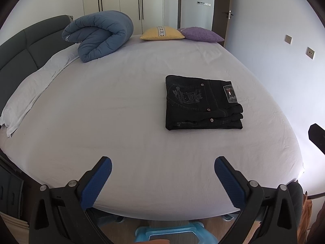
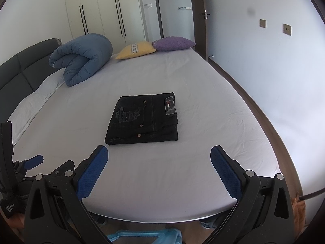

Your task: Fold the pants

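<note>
A: Where are the pants (image 1: 203, 103)?
B: Folded into a neat stack on the bed (image 1: 121, 122).
A: And the grippers?
B: Left gripper (image 1: 163, 165) and right gripper (image 2: 159, 154) both spread wide, empty. Folding looks finished.

Both wrist views from bed (image 1: 121, 122) foot, sharing folded pants (image 2: 142, 118).

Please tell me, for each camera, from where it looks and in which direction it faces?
Left wrist: on the left gripper, facing across the bed; its open jaws show, pants ahead-right.
Right wrist: on the right gripper, same direction; open jaws show, left gripper at left edge.
Both share pants, blue duvet, two cushions.
</note>
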`<action>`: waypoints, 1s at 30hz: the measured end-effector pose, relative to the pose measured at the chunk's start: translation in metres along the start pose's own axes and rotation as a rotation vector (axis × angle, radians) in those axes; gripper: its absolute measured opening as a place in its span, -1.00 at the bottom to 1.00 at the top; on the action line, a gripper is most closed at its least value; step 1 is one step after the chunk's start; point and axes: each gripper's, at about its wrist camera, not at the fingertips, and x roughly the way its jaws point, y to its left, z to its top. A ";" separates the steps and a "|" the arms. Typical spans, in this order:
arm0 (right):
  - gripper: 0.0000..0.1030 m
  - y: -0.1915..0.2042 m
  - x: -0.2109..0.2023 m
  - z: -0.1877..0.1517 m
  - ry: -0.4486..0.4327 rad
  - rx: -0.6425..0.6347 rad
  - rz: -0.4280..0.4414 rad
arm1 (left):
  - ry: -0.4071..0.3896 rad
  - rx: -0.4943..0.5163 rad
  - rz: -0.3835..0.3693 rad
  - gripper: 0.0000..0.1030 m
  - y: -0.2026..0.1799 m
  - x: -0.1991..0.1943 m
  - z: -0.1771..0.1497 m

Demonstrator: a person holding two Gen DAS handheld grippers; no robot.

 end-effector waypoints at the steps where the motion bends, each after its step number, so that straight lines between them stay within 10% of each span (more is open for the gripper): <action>1: 0.99 0.000 0.002 -0.001 0.002 0.000 0.001 | 0.001 -0.001 0.000 1.00 0.000 0.000 0.000; 30: 0.99 0.006 0.007 -0.004 0.012 -0.008 0.003 | 0.014 -0.011 -0.018 1.00 -0.001 0.005 -0.003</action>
